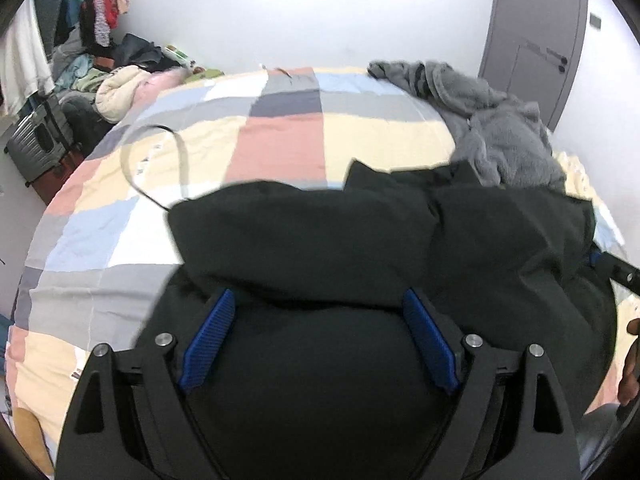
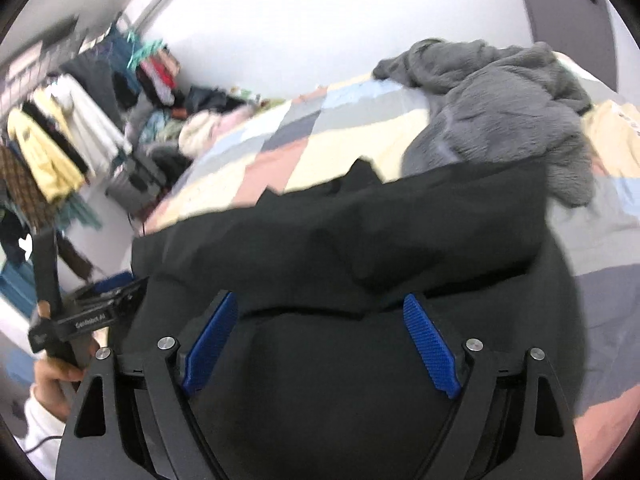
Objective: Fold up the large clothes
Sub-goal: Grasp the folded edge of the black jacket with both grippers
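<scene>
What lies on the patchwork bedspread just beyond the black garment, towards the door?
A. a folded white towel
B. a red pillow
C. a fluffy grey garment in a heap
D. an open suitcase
C: a crumpled fluffy grey garment lies heaped on the bedspread behind the black garment, near the grey door.

black garment (image 1: 320,248) near edge hidden under claws, clothes rack (image 2: 60,140) motion-blurred, bed (image 1: 100,240) cropped

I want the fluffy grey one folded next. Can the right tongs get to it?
Probably yes: the right tongs are open and empty, and only the black garment lies between them and the grey one.
</scene>
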Motion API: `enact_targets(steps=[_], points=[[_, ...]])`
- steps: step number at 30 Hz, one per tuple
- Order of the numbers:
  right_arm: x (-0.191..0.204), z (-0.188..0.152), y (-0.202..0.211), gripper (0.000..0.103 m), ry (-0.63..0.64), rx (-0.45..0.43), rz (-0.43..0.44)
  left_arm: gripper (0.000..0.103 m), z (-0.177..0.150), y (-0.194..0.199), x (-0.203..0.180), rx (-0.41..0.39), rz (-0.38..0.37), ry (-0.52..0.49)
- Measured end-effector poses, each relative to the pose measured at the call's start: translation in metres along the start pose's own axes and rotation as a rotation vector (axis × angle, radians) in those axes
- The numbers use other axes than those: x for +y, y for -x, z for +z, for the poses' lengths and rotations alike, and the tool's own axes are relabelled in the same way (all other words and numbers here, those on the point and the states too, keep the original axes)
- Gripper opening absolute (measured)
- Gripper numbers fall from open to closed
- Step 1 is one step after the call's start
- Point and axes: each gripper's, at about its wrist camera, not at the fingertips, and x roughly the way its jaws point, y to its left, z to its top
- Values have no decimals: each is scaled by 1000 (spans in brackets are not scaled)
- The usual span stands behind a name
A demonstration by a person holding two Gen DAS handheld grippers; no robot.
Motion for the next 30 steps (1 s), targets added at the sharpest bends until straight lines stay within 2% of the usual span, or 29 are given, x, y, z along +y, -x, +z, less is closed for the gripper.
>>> enact_targets(steps=[1,3,6,11,12,14,15,17,19,21,22,24,25,26,27,29,30], points=[[-6,3,8,91,-7,-18,-12,92,1,5,9,-13,0,15],[-25,7,25,101,-29,-58,-59,102,4,14,32,-43,-2,58],[-62,11,34,103,-113,-71,-89,103,6,13,71,-41,3,138],[-112,7,8,103,-232,0,-33,103,0,-24,130,57,-64,336],[-122,5,0,103,-259,19,-29,103,-4,-37,139,86,-99,374],[-136,0,-12,103,-316,43,13,103,-11,-55,145,135,-161,413],[-141,-2,-22,103,-353,62,70,103,-15,-62,147,153,-195,430],[-141,-5,-33,103,-370,93,105,103,-21,-72,145,182,-245,466],[-127,-3,-40,102,-311,114,122,98,-22,-72,140,169,-266,459],[-106,1,-42,99,-229,117,108,83,-17,-70,128,155,-296,441],[-98,3,-43,93,-194,118,101,76,-15,-68,123,146,-308,431],[-76,8,-42,79,-101,109,57,51,-7,-62,112,130,-306,405],[-70,9,-40,66,-75,100,45,44,-3,-57,107,113,-284,386],[-63,12,-36,50,-45,87,29,31,-1,-50,104,96,-263,365],[-55,15,-32,44,-14,75,0,21,2,-47,101,84,-249,352],[-43,23,-18,16,32,28,-50,8,9,-33,93,42,-208,316],[-38,26,-11,13,37,4,-57,6,12,-27,93,19,-199,303]])
